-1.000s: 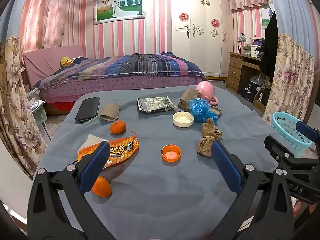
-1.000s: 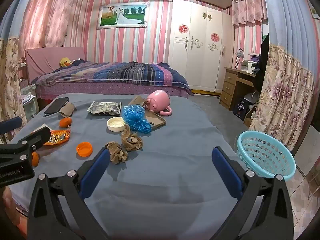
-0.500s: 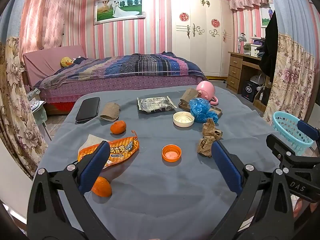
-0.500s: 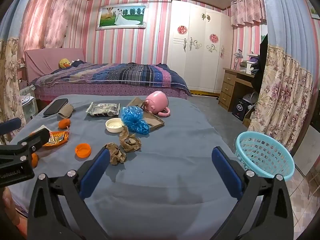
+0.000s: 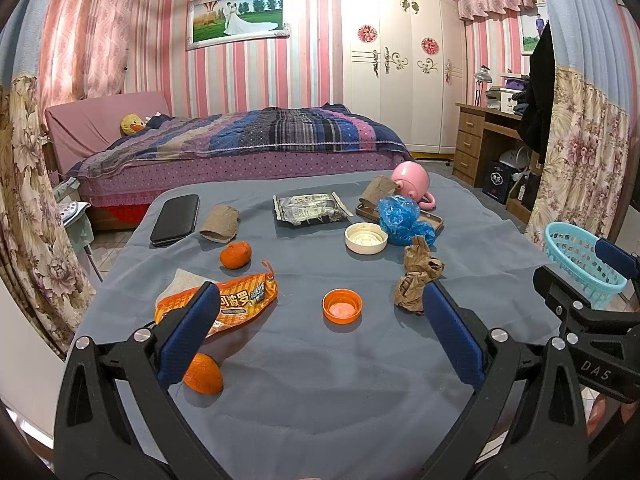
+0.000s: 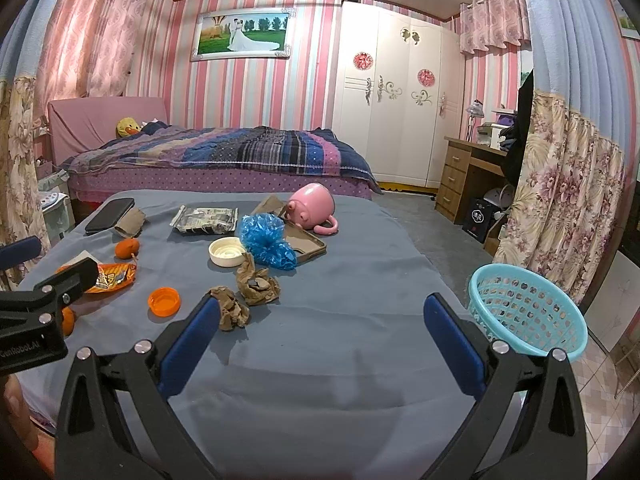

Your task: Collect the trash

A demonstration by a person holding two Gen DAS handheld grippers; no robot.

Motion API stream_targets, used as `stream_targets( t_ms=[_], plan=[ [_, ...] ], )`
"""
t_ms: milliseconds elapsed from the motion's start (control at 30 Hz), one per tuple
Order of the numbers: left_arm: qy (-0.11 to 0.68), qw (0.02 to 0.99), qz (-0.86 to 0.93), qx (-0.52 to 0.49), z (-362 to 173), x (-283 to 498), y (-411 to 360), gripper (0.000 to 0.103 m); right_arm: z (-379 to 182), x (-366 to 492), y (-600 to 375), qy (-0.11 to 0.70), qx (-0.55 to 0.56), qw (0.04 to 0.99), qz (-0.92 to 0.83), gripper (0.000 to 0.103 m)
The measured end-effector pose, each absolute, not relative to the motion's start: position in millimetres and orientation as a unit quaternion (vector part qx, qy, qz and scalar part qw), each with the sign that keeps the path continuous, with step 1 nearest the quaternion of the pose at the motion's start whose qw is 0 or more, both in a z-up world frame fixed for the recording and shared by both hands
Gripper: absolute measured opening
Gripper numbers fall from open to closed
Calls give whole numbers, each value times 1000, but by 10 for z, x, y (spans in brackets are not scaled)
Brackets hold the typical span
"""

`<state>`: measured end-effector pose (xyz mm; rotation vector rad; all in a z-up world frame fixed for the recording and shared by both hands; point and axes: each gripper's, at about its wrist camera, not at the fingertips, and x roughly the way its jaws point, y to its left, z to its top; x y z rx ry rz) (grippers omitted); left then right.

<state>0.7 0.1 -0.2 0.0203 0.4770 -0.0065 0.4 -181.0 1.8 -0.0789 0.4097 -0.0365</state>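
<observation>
Tools both spread wide, empty: left tool (image 5: 320, 336), right tool (image 6: 322, 334) above table (image 6: 360, 280); wrappers (image 5: 418, 280) and basket (image 6: 528, 308) untouched.

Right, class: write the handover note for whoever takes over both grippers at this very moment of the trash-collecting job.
Left gripper: open, empty, above the near table edge.
Right gripper: open, empty, to its right, facing the table's right side.
Trash on the grey table: two crumpled brown paper wads, blue plastic bag, orange snack wrapper, orange cap, white lid, silver packet.
Turquoise basket: off the table's right edge; no trash visible in it.
Done: nothing collected.
Left: move every piece into the basket; the paper wads look nearest.
</observation>
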Motion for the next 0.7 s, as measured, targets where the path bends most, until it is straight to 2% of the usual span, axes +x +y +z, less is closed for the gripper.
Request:
stream_targets(
  t_ms=[700],
  plan=[
    [236,972,-3,10,-1,12,-18,98,25,1,-1831,203,-40,978,-20,99]
  ],
)
